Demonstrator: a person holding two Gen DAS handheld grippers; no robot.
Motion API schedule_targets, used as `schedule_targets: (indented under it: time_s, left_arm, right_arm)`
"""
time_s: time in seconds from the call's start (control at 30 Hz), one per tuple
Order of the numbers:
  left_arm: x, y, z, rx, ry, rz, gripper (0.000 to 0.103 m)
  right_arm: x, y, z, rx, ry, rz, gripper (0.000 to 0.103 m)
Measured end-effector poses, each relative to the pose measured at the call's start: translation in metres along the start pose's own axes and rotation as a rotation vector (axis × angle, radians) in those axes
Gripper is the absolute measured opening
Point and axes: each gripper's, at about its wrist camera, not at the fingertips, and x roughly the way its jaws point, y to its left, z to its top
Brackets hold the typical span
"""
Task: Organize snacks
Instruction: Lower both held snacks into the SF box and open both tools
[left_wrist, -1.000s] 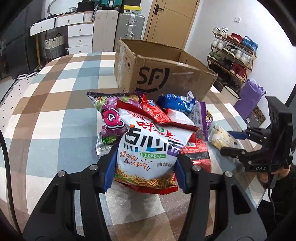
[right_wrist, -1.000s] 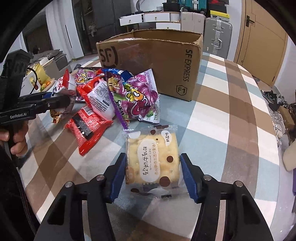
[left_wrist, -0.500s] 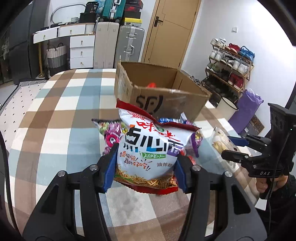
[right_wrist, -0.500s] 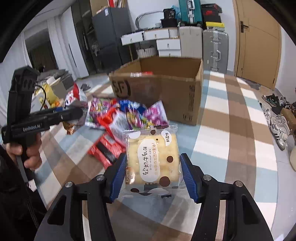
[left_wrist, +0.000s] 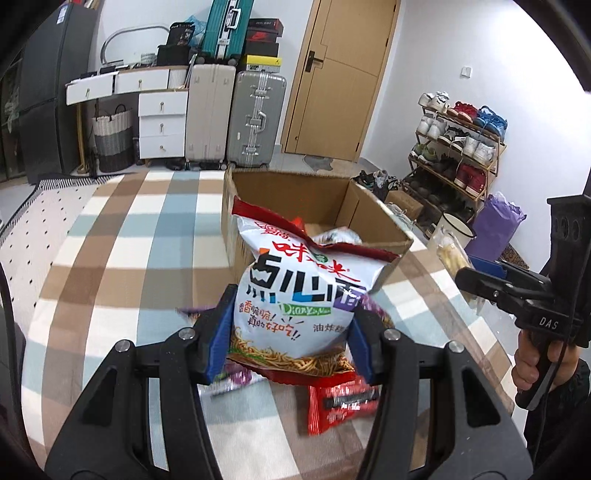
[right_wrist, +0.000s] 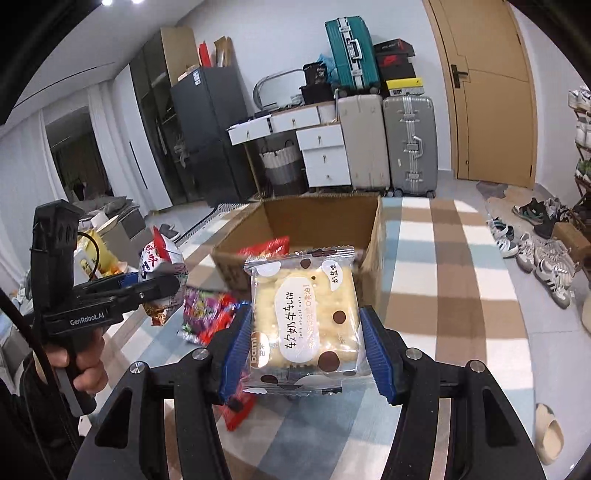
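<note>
The left gripper (left_wrist: 291, 338) has its blue pads pressed on both sides of a big white noodle bag (left_wrist: 295, 295). The right gripper (right_wrist: 306, 354) squeezes a small clear cracker pack (right_wrist: 304, 317) the same way. A second ago both snacks sat low on the checked tablecloth (left_wrist: 122, 236). Now both are lifted up in the air, in front of the open cardboard box (left_wrist: 354, 199). The other snacks (right_wrist: 210, 317) lie on the cloth below, near the box. A red packet (left_wrist: 340, 402) lies under the noodle bag.
</note>
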Motion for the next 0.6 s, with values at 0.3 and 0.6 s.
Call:
schedule_targets:
  time_s: [0.3,0.6]
  left_arm:
    - [0.01,-0.009,0.036,0.018,-0.03,0.006,0.051]
    - [0.031,-0.012,0.066,0.032,-0.044,0.015,0.051]
  right_arm:
    - [0.008,0.002,0.029,-0.006,-0.025,-0.005,0.058]
    - [0.028,0.003,0.048,0.001,-0.02,0.008,0.058]
